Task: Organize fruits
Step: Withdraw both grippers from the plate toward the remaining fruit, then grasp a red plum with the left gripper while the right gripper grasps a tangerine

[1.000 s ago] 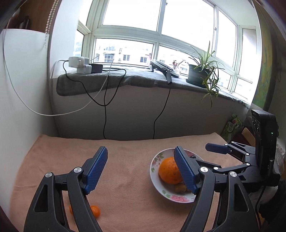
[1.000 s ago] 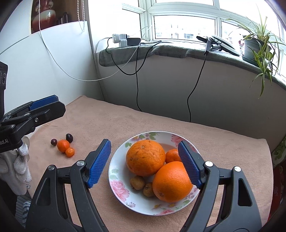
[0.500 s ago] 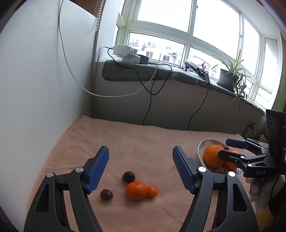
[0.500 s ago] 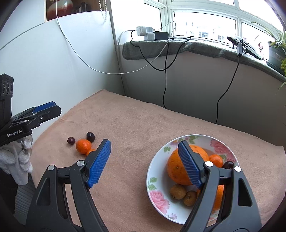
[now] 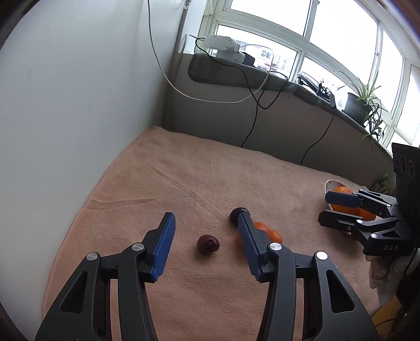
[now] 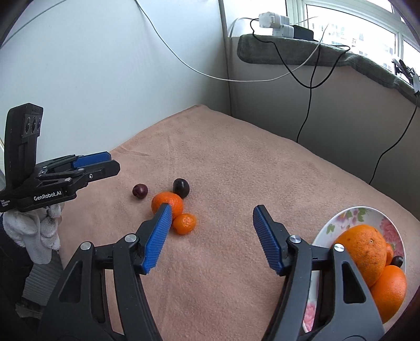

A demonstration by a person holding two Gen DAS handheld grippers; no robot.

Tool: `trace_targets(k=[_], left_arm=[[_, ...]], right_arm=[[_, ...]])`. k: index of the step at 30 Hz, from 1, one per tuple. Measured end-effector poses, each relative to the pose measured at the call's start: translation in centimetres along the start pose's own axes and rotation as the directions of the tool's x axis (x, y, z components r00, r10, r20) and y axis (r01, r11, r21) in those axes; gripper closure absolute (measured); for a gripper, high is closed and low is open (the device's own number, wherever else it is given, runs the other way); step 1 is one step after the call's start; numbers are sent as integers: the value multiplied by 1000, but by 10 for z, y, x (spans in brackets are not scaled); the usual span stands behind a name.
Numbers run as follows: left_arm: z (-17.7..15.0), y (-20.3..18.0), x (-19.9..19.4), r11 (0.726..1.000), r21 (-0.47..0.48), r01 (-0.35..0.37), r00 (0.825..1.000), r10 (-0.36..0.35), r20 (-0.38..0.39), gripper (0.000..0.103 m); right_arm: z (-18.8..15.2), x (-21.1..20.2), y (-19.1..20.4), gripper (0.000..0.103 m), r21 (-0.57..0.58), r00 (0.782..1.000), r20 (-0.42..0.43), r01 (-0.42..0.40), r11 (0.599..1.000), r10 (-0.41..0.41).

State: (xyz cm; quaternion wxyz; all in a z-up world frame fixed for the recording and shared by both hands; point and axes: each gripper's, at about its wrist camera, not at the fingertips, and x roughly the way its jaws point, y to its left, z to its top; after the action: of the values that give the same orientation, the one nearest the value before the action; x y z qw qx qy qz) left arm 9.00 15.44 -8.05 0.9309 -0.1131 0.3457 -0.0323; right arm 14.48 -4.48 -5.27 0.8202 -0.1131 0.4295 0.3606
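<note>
On the peach towel lie a dark red fruit (image 5: 208, 244) (image 6: 140, 190), a darker plum (image 5: 237, 213) (image 6: 181, 187), a mandarin (image 6: 168, 202) and a smaller mandarin (image 6: 185, 223). My left gripper (image 5: 206, 248) is open and empty, the dark red fruit lying between its fingers. My right gripper (image 6: 210, 238) is open and empty over the towel, right of the mandarins. A floral plate (image 6: 341, 217) at the right holds two large oranges (image 6: 363, 253) and smaller fruit. The mandarins (image 5: 265, 230) are partly hidden behind my left gripper's right finger.
A white wall (image 5: 65, 105) borders the towel (image 5: 210, 178) on the left, a low grey wall at the back. Cables (image 6: 307, 84) hang from the sill with chargers (image 6: 275, 21). A potted plant (image 5: 362, 102) stands on the sill.
Both grippers have swung left and down toward the loose fruit. The dark red fruit now lies between my left gripper's fingers. The plate has slid to the right edge of both views.
</note>
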Motion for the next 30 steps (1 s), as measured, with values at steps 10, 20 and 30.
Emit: trace_targets(k=[10, 20, 30], left_arm=[[-15, 7, 16, 1000, -15, 26, 998, -27, -63, 66], [-19, 12, 25, 999, -27, 44, 994, -47, -101, 70], [-19, 14, 39, 997, -23, 68, 989, -70, -130, 71]], right_arm=[[-1, 36, 25, 46, -76, 996, -75, -61, 995, 56], [2, 61, 37, 48, -113, 990, -123, -88, 990, 74], [5, 81, 38, 53, -120, 984, -159, -93, 988, 74]])
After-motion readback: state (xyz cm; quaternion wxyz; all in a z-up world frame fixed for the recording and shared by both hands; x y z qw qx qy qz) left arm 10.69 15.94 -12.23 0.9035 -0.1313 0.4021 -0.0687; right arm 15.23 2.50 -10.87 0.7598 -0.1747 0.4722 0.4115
